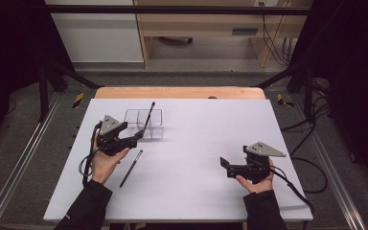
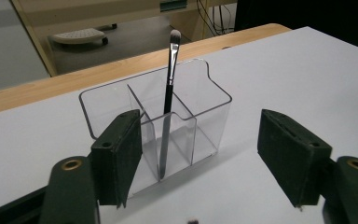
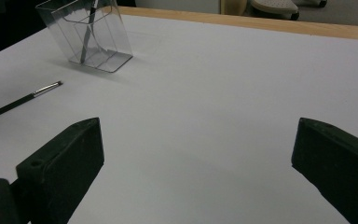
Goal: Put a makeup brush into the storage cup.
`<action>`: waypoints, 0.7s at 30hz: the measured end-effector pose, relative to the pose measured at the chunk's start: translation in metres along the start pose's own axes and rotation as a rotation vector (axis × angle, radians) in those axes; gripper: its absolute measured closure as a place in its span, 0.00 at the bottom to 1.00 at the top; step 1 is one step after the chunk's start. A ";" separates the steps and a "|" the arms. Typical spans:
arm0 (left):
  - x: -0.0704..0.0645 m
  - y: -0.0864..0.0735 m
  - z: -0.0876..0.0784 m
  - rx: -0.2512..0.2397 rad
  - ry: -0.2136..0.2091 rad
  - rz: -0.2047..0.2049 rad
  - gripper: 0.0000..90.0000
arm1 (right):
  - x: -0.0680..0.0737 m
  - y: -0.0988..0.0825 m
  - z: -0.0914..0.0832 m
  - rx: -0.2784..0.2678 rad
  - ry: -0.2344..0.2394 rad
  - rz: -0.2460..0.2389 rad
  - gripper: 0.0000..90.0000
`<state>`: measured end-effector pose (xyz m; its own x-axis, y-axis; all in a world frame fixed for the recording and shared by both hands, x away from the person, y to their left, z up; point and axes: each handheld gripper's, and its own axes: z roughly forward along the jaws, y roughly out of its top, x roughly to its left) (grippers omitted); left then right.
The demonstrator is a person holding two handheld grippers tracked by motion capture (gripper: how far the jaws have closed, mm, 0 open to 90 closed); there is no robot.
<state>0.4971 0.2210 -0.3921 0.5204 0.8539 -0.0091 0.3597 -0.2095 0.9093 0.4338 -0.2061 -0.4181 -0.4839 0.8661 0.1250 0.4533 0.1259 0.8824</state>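
Two makeup brushes: one black-handled brush (image 2: 168, 100) stands tilted in the clear three-compartment organizer (image 2: 205, 114), just ahead of the left tool (image 2: 209, 158), jaws apart, empty. Second brush (image 1: 131, 168) lies flat beside it. Right tool (image 3: 196, 172) apart, empty.

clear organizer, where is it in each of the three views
High view: clear organizer sits upper left of centre, beside the left hand-held gripper.
Left gripper view: centre, just past the open jaws.
Right gripper view: top left corner.
Shared landmark: the upright brush standing inside it.
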 end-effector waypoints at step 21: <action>-0.007 -0.022 -0.035 0.038 -0.007 0.015 0.17 | -0.001 0.000 -0.003 0.002 -0.003 -0.010 0.03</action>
<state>0.4585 0.2356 -0.3972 0.5310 0.8473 0.0014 0.3809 -0.2403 0.8928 0.4324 -0.2080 -0.4166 -0.4863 0.8662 0.1146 0.4496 0.1356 0.8829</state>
